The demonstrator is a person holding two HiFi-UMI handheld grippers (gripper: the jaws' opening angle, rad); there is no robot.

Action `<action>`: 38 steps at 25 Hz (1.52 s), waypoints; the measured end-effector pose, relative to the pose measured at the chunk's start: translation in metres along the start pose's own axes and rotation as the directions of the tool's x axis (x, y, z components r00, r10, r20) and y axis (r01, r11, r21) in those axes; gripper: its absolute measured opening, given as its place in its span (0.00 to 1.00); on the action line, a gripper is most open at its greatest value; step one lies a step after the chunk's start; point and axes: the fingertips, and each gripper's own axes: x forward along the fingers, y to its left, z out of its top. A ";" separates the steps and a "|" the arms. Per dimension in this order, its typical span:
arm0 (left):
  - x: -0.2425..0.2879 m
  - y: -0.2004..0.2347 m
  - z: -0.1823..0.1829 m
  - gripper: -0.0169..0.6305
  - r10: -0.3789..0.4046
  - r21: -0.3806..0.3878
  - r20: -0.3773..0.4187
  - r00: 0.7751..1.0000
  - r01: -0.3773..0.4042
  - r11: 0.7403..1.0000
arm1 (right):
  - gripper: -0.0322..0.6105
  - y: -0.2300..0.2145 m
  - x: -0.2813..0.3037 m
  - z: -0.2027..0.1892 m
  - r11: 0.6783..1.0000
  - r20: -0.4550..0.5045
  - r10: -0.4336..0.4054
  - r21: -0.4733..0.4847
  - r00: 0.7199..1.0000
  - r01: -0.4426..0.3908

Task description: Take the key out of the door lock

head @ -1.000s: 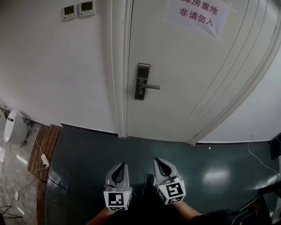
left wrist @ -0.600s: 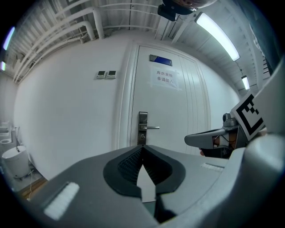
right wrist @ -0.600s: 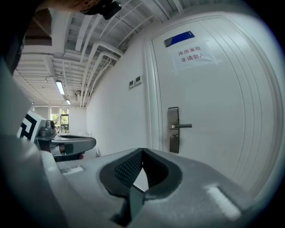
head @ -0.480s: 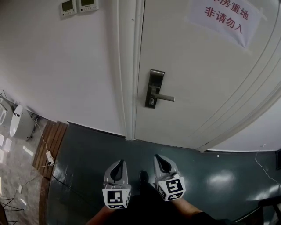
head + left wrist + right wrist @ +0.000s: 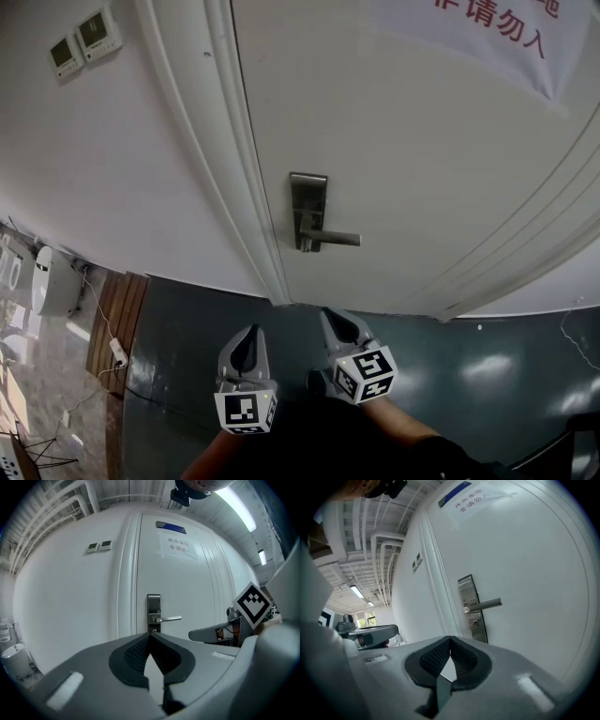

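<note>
1. My left gripper (image 5: 249,330): low in the head view, jaws closed tip to tip, nothing between them.

2. My right gripper (image 5: 336,319): just beside the left one, jaws likewise closed and empty. Its marker cube faces up toward the head camera.

3. The key (image 5: 474,625): in the metal lock plate (image 5: 308,211), just below the lever handle (image 5: 330,237). It is small and shows best in the right gripper view. Both grippers are well apart from it.

4. White door (image 5: 422,141): sits in its frame (image 5: 239,169), whose moulded edge runs down just left of the lock plate. The lever's free end points right, away from that edge.

5. Paper notice (image 5: 469,33): high on the door, red print.

6. Dark floor (image 5: 187,328): an open stretch between my grippers and the foot of the door. Off to the left lie a wooden strip (image 5: 108,314), a cable with a socket block (image 5: 118,352), and a white unit (image 5: 52,281) by the wall.

7. Two wall panels (image 5: 84,42): high on the wall, left of the frame.
</note>
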 end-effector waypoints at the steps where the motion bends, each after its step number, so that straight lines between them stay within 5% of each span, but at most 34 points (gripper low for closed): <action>1: 0.008 -0.001 0.002 0.05 -0.005 0.004 0.002 1.000 0.005 1.000 | 0.04 -0.007 0.008 0.001 1.000 -0.008 0.001 0.017 1.000 -0.001; 6: 0.045 0.004 0.002 0.05 -0.049 0.009 -0.012 0.999 0.049 0.999 | 0.06 -0.023 0.045 0.004 0.990 -0.029 0.051 0.130 0.998 -0.046; 9: 0.068 0.008 -0.002 0.05 -0.106 0.018 -0.024 0.994 0.106 0.994 | 0.13 -0.027 0.070 0.004 0.957 -0.017 0.111 0.270 0.994 -0.102; 15: 0.106 0.022 0.001 0.05 -0.217 0.038 -0.044 0.975 0.218 0.975 | 0.21 -0.041 0.110 -0.001 0.816 0.030 0.141 0.562 0.990 -0.133; 20: 0.125 0.035 0.002 0.05 -0.271 0.038 -0.054 0.961 0.273 0.961 | 0.21 -0.057 0.136 -0.005 0.658 0.091 0.120 0.738 0.989 -0.148; 24: 0.137 0.041 0.000 0.05 -0.300 0.040 -0.066 0.952 0.303 0.952 | 0.21 -0.065 0.148 -0.001 0.583 0.135 0.098 0.795 0.986 -0.167; 32: 0.148 0.045 -0.006 0.05 -0.334 0.040 -0.091 0.938 0.339 0.940 | 0.20 -0.077 0.165 0.004 0.535 0.188 0.078 0.821 0.979 -0.200; 35: 0.150 0.045 -0.005 0.05 -0.341 0.038 -0.091 0.936 0.346 0.938 | 0.10 -0.084 0.167 0.004 0.511 0.215 0.072 0.831 0.974 -0.221; 38: 0.151 0.046 -0.005 0.05 -0.343 0.037 -0.090 0.935 0.348 0.937 | 0.09 -0.082 0.168 0.006 0.474 0.252 0.082 0.841 0.964 -0.260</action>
